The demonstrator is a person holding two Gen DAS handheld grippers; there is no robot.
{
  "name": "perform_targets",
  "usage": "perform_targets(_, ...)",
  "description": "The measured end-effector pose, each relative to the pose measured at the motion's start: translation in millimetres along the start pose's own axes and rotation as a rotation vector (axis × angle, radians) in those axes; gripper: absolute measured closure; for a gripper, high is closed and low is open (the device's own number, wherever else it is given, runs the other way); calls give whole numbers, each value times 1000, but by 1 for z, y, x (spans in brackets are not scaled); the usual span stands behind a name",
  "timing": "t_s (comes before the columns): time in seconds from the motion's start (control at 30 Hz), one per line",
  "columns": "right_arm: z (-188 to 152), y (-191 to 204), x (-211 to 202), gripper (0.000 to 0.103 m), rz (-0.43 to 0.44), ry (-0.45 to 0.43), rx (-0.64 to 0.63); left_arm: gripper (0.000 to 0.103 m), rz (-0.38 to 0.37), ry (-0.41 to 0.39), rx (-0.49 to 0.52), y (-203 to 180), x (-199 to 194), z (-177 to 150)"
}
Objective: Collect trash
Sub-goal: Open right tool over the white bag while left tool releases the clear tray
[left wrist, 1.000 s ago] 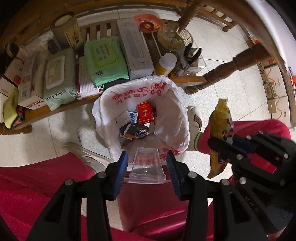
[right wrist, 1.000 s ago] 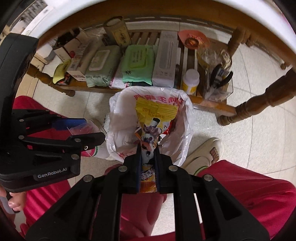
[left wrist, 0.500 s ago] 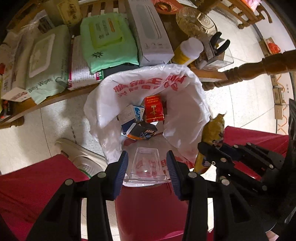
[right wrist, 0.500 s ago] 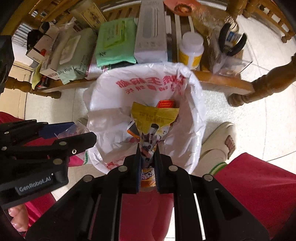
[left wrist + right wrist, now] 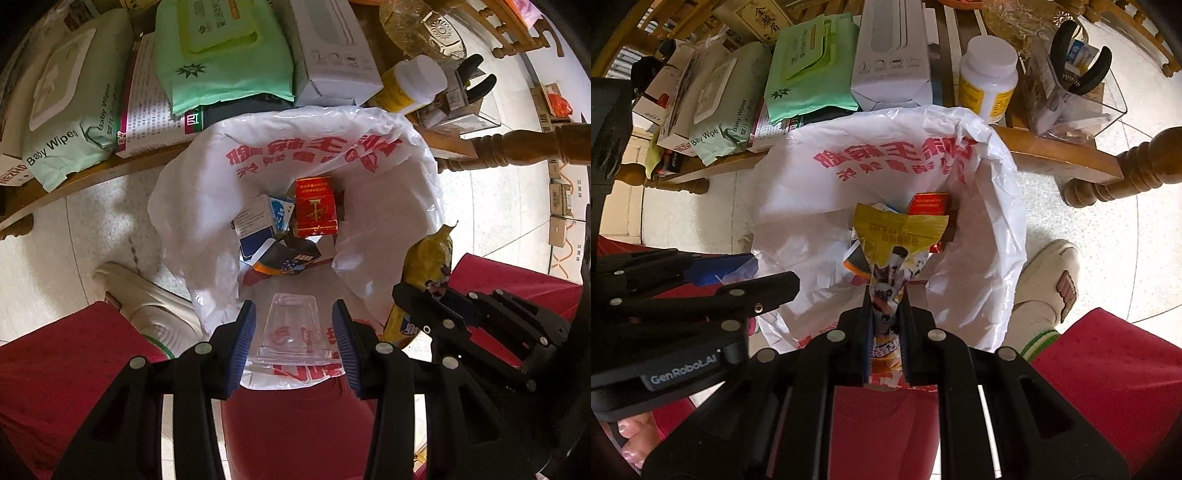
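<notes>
Holding both claws over the white bag point(image 5: 391, 206) at frame centre, you are gripping a clear cup point(image 5: 291, 328) left point(image 5: 293, 334), a yellow wrapper point(image 5: 899, 236) right point(image 5: 886, 314).

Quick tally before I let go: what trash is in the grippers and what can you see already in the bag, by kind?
Clear plastic cup, in left gripper: 1
Yellow snack wrapper, in right gripper: 1
Red carton in white bag: 1
Blue-and-white cartons: 2
Dark wrapper: 1
Total: 6
</notes>
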State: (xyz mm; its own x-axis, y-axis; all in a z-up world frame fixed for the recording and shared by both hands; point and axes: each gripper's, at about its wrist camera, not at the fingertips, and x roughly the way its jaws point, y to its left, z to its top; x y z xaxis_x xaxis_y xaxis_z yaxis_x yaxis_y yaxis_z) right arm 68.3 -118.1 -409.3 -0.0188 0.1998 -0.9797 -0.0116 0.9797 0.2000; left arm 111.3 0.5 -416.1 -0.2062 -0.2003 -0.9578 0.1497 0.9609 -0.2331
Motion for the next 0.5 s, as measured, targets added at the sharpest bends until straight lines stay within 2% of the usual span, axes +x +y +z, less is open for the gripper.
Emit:
perform_targets(0.33, 1, -4, 4, 89, -6, 4, 8, 58, 32, 11, -9, -1, 6, 2)
perform_targets(0.5, 1, -8, 5, 84, 0, 9, 29, 46, 55, 13, -27, 4, 6, 3)
